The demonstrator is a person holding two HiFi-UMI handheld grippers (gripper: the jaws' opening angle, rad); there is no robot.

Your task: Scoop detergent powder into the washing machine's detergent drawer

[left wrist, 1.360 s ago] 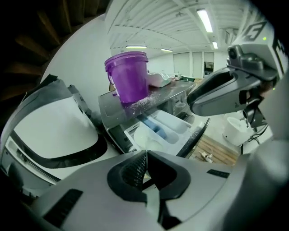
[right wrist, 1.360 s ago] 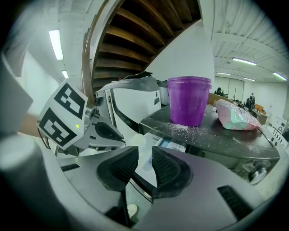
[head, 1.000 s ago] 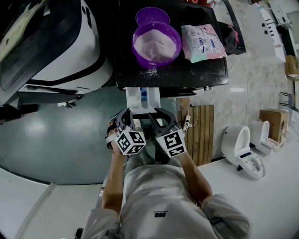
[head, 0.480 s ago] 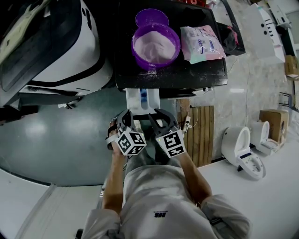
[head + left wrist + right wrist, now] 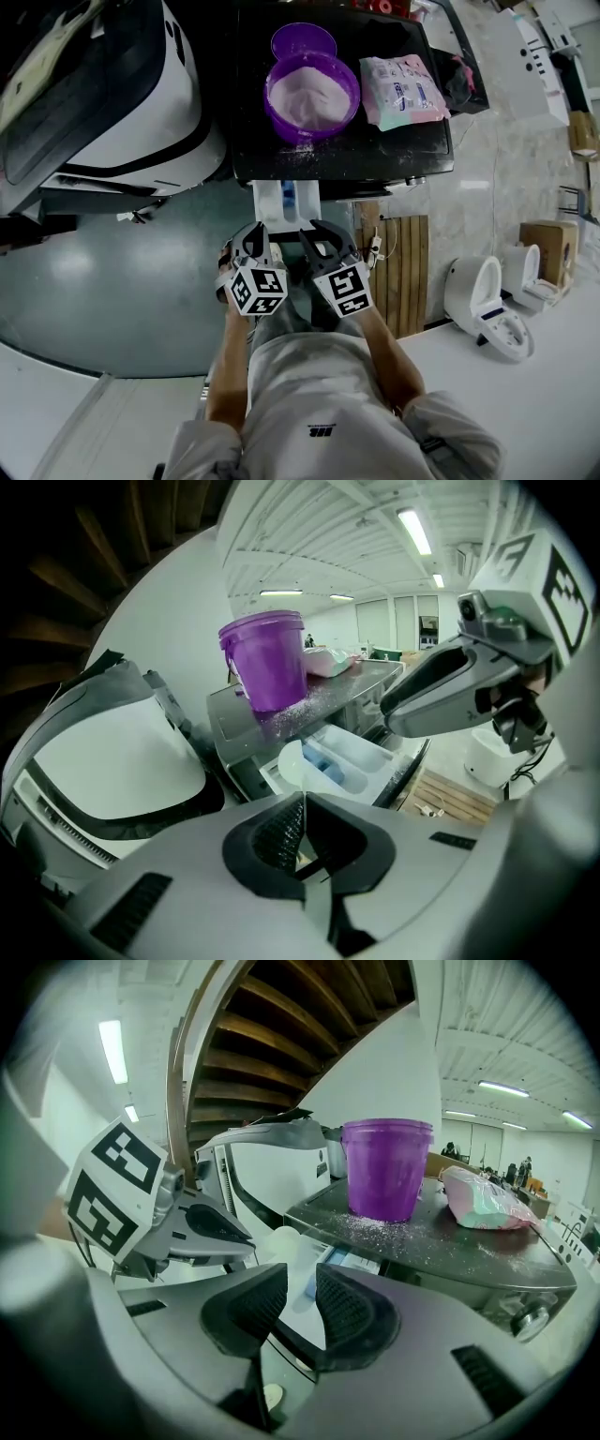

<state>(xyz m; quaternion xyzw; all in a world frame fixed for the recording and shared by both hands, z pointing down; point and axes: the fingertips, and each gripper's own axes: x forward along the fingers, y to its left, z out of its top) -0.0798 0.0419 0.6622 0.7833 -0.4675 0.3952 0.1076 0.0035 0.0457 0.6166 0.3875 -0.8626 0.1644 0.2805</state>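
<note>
- The left gripper (image 5: 302, 803) has its jaws pressed together on the thin handle of a white scoop (image 5: 300, 761). The scoop's bowl stands just ahead of the jaw tips. Whether it carries powder cannot be told.
- The right gripper (image 5: 302, 1283) sits just beside the left one, with its jaws a little apart and nothing between them.
- The detergent drawer (image 5: 284, 197) is pulled out directly ahead of both grippers. The purple tub (image 5: 312, 92) of powder stands farther ahead and higher, on the machine top (image 5: 394, 150).
- Risk: the jaws grip only a slim handle, so the scoop could twist or tip and shed powder short of the drawer. Scattered grains (image 5: 398, 1230) lie on the top in front of the tub.
- Risk: the front edge of the machine top lies between the drawer and the tub, so a scoop lifted toward the tub could clip it.
- Room: open floor (image 5: 122, 281) lies to the left of the grippers. A white appliance (image 5: 141, 103) is well off to the left and ahead, and a packet (image 5: 405, 86) lies near the tub on its right.
</note>
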